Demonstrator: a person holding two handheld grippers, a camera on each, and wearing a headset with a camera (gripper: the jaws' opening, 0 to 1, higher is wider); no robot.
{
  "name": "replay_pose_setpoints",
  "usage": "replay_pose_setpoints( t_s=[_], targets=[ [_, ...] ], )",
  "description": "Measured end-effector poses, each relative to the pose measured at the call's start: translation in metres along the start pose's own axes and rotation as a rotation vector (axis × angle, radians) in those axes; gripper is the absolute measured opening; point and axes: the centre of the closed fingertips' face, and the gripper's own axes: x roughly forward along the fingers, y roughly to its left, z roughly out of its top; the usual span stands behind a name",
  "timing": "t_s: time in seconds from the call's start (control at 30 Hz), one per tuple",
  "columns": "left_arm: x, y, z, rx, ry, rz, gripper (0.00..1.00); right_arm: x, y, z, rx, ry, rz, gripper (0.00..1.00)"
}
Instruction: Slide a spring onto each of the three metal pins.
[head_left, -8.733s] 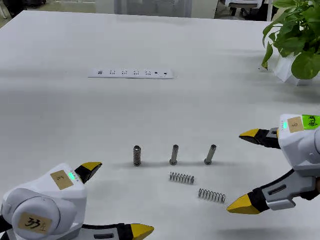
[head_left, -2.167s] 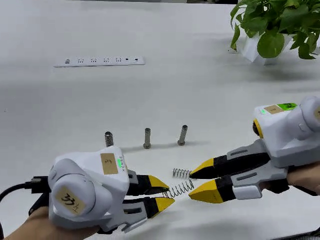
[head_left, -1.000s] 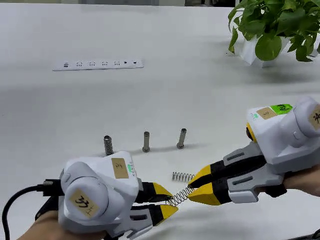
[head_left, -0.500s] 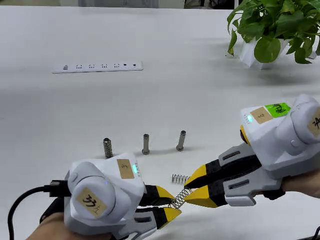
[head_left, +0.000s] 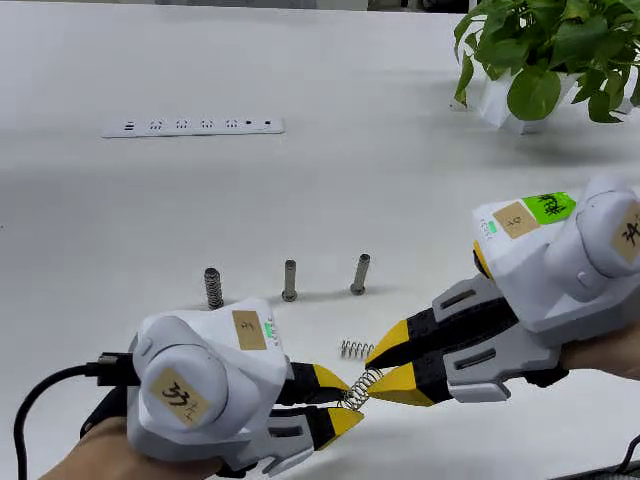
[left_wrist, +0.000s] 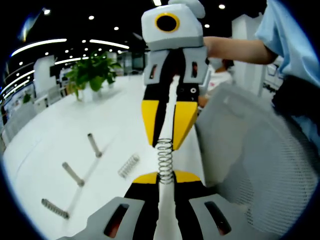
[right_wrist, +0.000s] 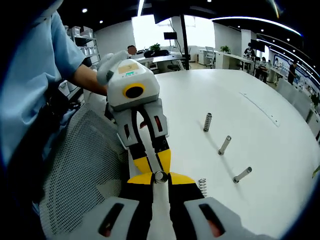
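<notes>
Your left gripper and your right gripper meet tip to tip low in the head view, and each is clamped on one end of the same spring, which hangs between them above the table. Both ends of the spring are buried between the yellow tips, so you cannot tell how much of it each jaw pair covers. The white body of the left gripper also hides the back of its own jaws. The spring's long axis runs from one set of tips to the other, rising slightly toward the right gripper in the head view. The left gripper view shows it side-on, with the coils of the spring stretching straight up from your left gripper into the right gripper. The right gripper view looks down the axis, so the spring is reduced to a small ring pinched in the right gripper, with the left gripper just behind it. A loose spring lies flat on the table just beyond the tips. Farther back stands a row of pins: the first pin already wears a spring, while the middle pin and third pin are bare. How their bases sit is too small to make out. A power strip lies farther off, and a potted plant is cut off at the top corner.
</notes>
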Motion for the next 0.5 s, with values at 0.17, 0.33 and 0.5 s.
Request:
replay_pose_setpoints(
  t_s=[0.17, 0.33, 0.5],
  targets=[
    [0.0004, -0.0024, 0.0027, 0.006, -0.012, -0.006, 0.09, -0.0020, 0.0015, -0.0027, -0.056, 0.050, 0.021, 0.19],
    [0.0010, -0.0036, 0.0048, 0.007, -0.020, -0.013, 0.09, -0.0001, 0.0055, -0.0068, -0.130, 0.122, 0.068, 0.19],
    [0.0011, -0.0049, 0.0074, 0.012, -0.029, -0.020, 0.09, 0.0056, 0.0073, -0.0091, -0.179, 0.175, 0.098, 0.19]
  ],
)
